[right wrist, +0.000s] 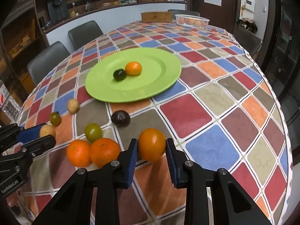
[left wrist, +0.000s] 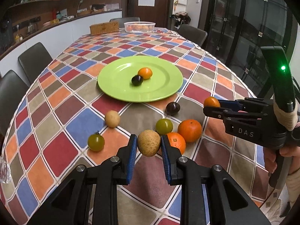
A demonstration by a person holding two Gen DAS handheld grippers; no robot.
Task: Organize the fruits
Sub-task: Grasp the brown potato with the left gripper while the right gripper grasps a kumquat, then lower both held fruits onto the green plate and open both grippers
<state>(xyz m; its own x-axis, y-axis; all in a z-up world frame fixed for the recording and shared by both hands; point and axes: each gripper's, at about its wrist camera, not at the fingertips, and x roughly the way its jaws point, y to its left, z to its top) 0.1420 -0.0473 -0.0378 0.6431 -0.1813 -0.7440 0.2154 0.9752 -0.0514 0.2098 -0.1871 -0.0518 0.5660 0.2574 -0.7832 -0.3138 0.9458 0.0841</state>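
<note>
My left gripper [left wrist: 148,144] is shut on a tan speckled round fruit [left wrist: 149,142], held just above the tablecloth. My right gripper [right wrist: 151,146] is shut on a small orange [right wrist: 151,144]; the left wrist view shows that orange [left wrist: 211,102] in the right gripper [left wrist: 210,106] at the right edge. A green plate [left wrist: 163,91] farther back carries an orange fruit [left wrist: 145,73] and a dark one [left wrist: 136,80]. Loose on the cloth lie two oranges [left wrist: 189,130], two green tomatoes [left wrist: 164,126], a second tan fruit [left wrist: 112,118] and a dark plum [left wrist: 172,108].
The table has a chequered cloth [left wrist: 75,146]. A white basket [left wrist: 139,26] and a brown box [left wrist: 104,27] stand at its far end. Dark chairs [left wrist: 34,61] line the left side. A hand [left wrist: 285,155] holds the right gripper.
</note>
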